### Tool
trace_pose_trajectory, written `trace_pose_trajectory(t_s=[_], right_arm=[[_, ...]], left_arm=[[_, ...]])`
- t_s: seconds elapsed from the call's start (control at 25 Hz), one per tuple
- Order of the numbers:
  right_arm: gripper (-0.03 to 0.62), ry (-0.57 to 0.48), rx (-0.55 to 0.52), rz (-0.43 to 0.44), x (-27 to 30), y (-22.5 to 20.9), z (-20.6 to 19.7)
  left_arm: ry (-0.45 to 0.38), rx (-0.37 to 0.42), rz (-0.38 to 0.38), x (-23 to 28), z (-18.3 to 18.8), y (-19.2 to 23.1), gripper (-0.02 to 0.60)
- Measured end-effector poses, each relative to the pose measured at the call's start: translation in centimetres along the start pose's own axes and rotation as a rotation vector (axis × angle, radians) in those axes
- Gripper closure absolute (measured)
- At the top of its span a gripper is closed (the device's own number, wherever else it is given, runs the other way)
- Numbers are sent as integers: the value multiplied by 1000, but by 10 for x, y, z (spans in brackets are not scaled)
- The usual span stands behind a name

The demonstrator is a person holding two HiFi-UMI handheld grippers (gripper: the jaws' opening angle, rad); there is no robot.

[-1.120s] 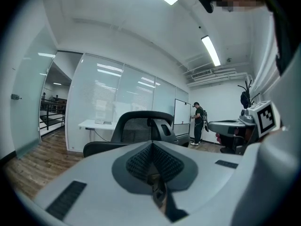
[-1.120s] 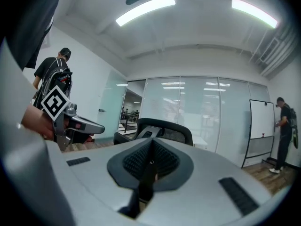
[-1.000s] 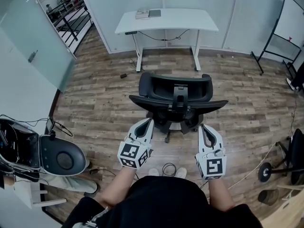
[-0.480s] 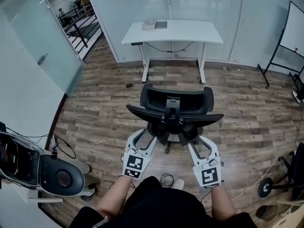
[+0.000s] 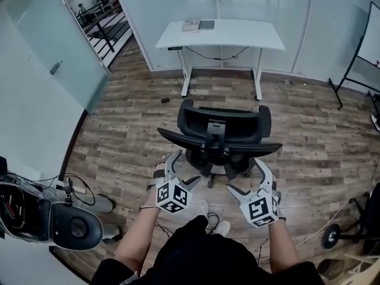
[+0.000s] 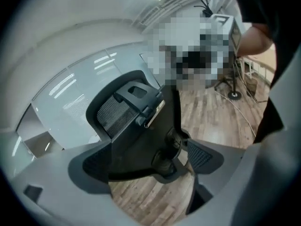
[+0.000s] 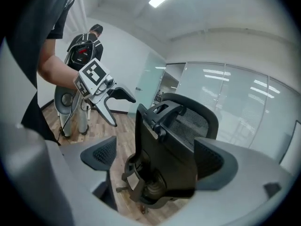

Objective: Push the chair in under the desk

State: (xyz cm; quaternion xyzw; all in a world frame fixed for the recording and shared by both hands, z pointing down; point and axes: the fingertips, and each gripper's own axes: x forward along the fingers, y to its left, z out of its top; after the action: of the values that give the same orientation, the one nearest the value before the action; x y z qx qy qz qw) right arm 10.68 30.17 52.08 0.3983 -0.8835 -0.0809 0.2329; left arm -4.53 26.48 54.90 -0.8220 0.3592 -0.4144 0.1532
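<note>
A black mesh office chair (image 5: pixel 219 136) stands on the wood floor with its back toward me, well short of the white desk (image 5: pixel 221 33) by the glass wall. My left gripper (image 5: pixel 182 171) hangs just behind the left side of the chair back. My right gripper (image 5: pixel 247 180) hangs behind the right side. Both sets of jaws have just been opening and now stand wide, holding nothing. In the left gripper view the chair back (image 6: pixel 136 126) fills the space ahead of the left gripper (image 6: pixel 146 159). In the right gripper view the chair (image 7: pixel 169 149) sits likewise ahead of the right gripper (image 7: pixel 155 157).
A book and a flat device (image 5: pixel 199 24) lie on the desk, and a cable hangs beneath it. A grey machine (image 5: pixel 65 224) stands at the left, a whiteboard stand (image 5: pixel 355 70) at the right. A small box (image 5: pixel 165 100) lies on the floor near the desk leg.
Both grippers went from shut to wide open, sank lower and rolled. The chair has not moved on the floor.
</note>
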Motion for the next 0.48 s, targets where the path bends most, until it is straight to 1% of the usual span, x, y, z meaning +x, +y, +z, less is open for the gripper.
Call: trace_pose_trajectory(t_s=[0.04,0.12,0.24,0.32,0.36,0.48], right_arm=[[90,10,-16,-11,4,-5,0],[74,32,-66,-29,14,-13,0],[72,97,-225,-52,35,-18,-6],[72,143,-325,-58,46,-19,-11],[72,163,-361,-58,52,-20,-13],[71,223,-450,-55,67,-24,-22]], left_arm=[[12,52,-5,6,-2,3,89],[13,153,15,14,0,13,89],[-6,292,48,29,10,24,89],[3,376,60,40,13,28,91],[10,402,60,45,14,30,91],[32,431,40,59,12,37,91]])
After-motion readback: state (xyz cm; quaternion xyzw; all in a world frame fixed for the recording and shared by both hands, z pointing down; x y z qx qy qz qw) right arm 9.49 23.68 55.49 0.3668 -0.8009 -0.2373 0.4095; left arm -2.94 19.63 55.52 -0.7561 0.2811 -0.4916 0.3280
